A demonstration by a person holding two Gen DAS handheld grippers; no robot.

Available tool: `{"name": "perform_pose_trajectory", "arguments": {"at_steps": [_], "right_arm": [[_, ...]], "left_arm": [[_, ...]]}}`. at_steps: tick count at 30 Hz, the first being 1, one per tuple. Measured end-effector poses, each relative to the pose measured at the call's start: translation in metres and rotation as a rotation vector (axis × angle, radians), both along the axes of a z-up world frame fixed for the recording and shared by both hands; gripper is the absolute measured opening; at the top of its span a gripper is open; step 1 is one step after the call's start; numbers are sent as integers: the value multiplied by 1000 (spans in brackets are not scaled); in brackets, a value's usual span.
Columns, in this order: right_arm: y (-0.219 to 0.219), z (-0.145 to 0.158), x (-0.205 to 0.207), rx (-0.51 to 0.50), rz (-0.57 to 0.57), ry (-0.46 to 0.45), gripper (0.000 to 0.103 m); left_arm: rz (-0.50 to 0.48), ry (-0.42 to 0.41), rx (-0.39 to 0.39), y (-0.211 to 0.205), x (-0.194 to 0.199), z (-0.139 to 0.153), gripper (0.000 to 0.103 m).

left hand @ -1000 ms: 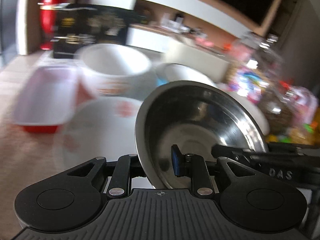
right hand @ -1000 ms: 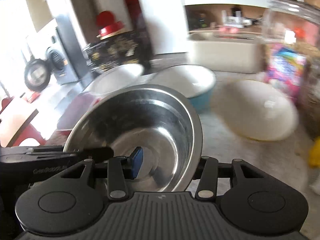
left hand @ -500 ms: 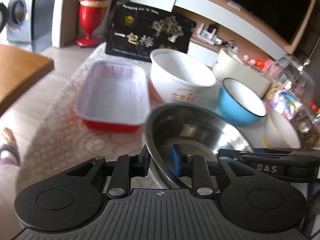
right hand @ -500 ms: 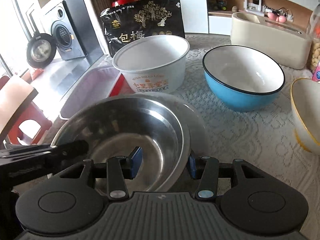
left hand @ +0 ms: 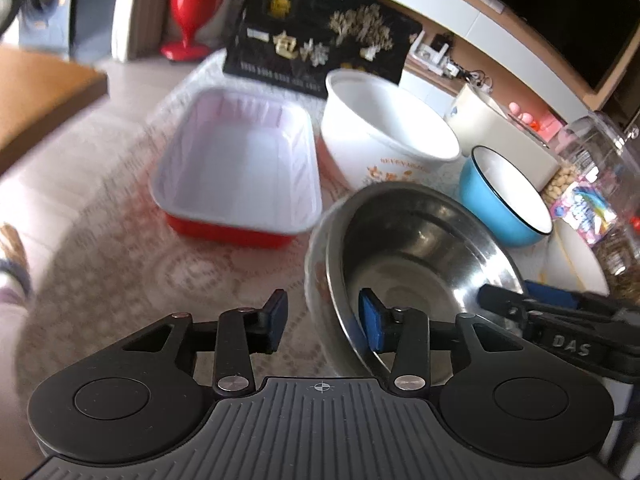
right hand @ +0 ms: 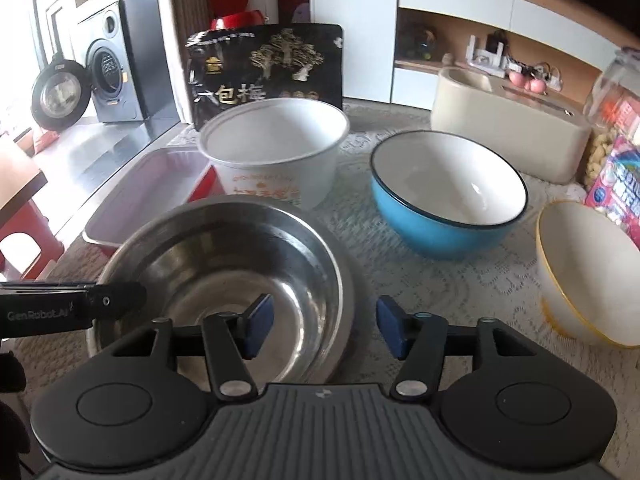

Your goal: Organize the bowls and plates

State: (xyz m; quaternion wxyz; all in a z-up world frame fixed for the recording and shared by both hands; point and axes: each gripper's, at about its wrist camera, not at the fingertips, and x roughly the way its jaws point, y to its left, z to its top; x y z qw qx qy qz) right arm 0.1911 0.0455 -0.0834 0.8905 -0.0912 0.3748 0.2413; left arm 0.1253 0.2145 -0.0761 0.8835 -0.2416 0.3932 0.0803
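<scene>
A steel bowl (left hand: 420,256) (right hand: 224,264) sits nested on a flowered plate (left hand: 316,276) (right hand: 354,280) on the lace tablecloth. My left gripper (left hand: 323,322) straddles the bowl's left rim. Its jaws are opening: the right pad is inside the bowl and the left pad stands clear outside. My right gripper (right hand: 326,327) straddles the bowl's right rim, also opening, and neither pad presses the rim. Behind stand a white paper tub (right hand: 276,148), a blue bowl (right hand: 448,200) and a yellow-rimmed white bowl (right hand: 580,272).
A red tray with a white inside (left hand: 240,172) lies left of the tub. A black printed bag (left hand: 320,48) leans at the back. A beige box (right hand: 508,136) and a clear snack jar (right hand: 616,120) stand at the right.
Both grippers were pinching the steel bowl's rim and carrying it. The bowl has come down onto the plate, and both pairs of jaws have spread off the rim.
</scene>
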Motion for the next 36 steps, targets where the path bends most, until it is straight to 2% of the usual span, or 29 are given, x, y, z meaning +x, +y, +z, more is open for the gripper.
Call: {"name": "perform_pose_trajectory", "arguments": {"at_steps": [3,9,12,16,23,27,36], "right_arm": [[-3,-9,9,9,-23,44,58],[-8,-32,32,90,-18,220,59],[-7,-32,32,118,19,238,58],[-9,-30,27,106,32,233,53],[-23,-23,15,72,28,194,53],[-39,-23,16,80,2,210,53],[-45,-24,12,81,-14,208,54]], "left_arm": [[-5,17,-61,1,5,-9,41],[-19,45,-51,-8,17,-15,40],[-6,49,-52,-8,19,-15,41],[-2,55,-52,-9,21,-13,43],[-73,56,-42,-26,32,-12,46],[-114,51,-22,-37,37,-12,46],[-128,45,-11,-37,41,-13,45]]}}
